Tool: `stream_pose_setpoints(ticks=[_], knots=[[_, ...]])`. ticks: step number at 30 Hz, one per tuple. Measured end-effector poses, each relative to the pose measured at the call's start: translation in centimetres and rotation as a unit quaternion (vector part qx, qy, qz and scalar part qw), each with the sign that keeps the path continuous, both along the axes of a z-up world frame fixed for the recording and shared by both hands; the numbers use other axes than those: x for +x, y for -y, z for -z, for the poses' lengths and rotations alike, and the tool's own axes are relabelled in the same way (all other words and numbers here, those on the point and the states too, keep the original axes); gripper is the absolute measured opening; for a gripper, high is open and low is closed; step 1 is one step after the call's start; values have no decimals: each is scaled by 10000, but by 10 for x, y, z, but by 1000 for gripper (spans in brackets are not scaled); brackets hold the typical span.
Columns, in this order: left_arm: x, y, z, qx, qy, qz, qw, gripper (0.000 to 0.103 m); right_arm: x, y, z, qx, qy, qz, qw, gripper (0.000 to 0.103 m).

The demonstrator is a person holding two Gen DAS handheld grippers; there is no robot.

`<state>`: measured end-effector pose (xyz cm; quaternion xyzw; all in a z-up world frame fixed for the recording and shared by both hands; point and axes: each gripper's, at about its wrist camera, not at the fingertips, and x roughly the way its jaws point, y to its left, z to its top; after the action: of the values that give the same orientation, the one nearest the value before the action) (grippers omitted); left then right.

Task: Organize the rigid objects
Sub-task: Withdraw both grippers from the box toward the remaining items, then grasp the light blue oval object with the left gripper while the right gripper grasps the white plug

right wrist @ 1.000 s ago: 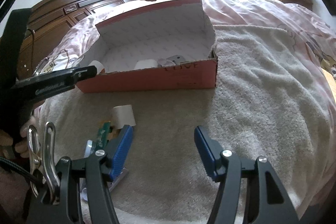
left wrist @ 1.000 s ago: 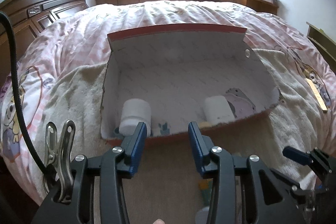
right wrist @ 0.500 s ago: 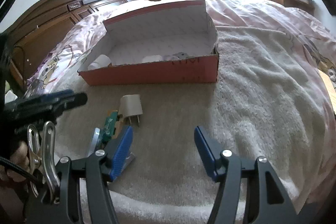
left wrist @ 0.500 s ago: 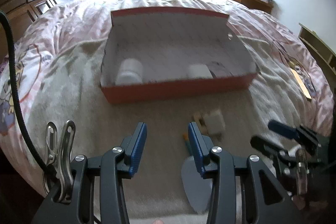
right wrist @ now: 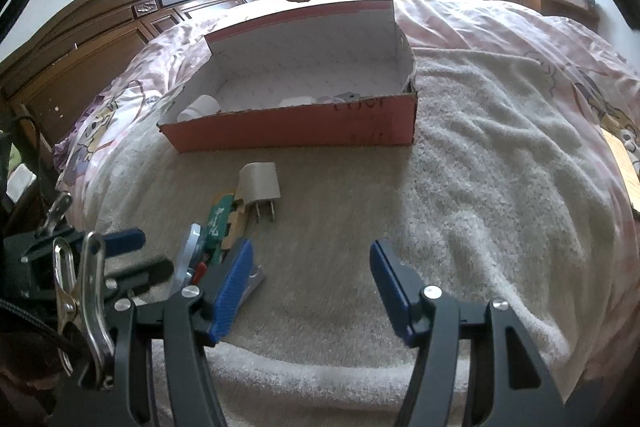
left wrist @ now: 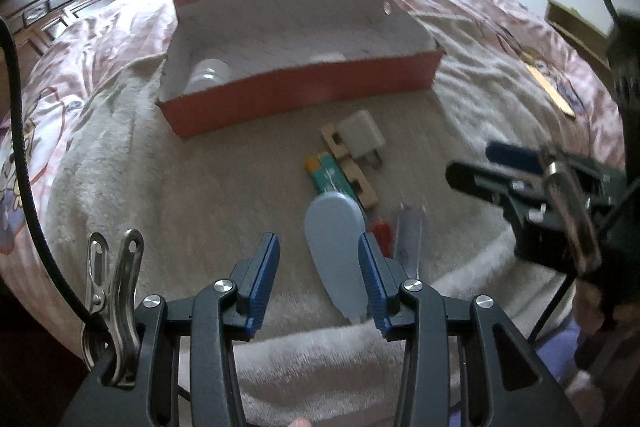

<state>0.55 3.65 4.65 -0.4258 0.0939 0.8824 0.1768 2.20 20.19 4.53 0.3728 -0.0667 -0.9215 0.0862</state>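
A red cardboard box [left wrist: 300, 95] [right wrist: 296, 131] lies open on the towel, with a white roll [left wrist: 210, 75] and other pale items inside. In front of it lies a cluster: a white charger plug [left wrist: 362, 137] [right wrist: 260, 183], a notched wooden piece [left wrist: 352, 171], a green tube [left wrist: 326, 175] [right wrist: 218, 223], a small red item [left wrist: 380, 231] and a blue-grey oval piece [left wrist: 336, 239]. My left gripper [left wrist: 318, 255] [right wrist: 152, 255] hangs open over the oval piece, which lies by its right finger. My right gripper [right wrist: 312, 259] [left wrist: 476, 163] is open and empty, just right of the cluster.
A beige towel [right wrist: 480, 167] covers the pink quilt. A wooden strip [left wrist: 552, 95] lies on the quilt at the right. A dark wooden headboard [right wrist: 120, 27] stands to the left, a window ledge behind. The bed's near edge is just below both grippers.
My left gripper has drawn back from the box and sunk, so the loose cluster now lies under it. The right gripper has shifted back slightly. Both stay equally wide.
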Motion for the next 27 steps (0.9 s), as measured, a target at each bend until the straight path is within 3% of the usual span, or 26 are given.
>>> stream_pose_setpoints(ticks=[5,11,16,21,27], knots=[[2,-9,10,-423,86,144,9990,42,1,0,-1,-18,-24,4,10000,64],[2,-12,15,-535,176,227,9982,43,2,0,-1,-40,-8,-5,10000,64],[-3,-13,27,-905,258,11,9956,44,0,-1,1,-57,16,4,10000,64],[-14,1,31,-730,401,-217,9963,44,0,-1,1,-56,15,7,10000,64],[-25,21,32,-209,612,-492,9967,44,-3,1,6,-47,64,-17,10000,64]])
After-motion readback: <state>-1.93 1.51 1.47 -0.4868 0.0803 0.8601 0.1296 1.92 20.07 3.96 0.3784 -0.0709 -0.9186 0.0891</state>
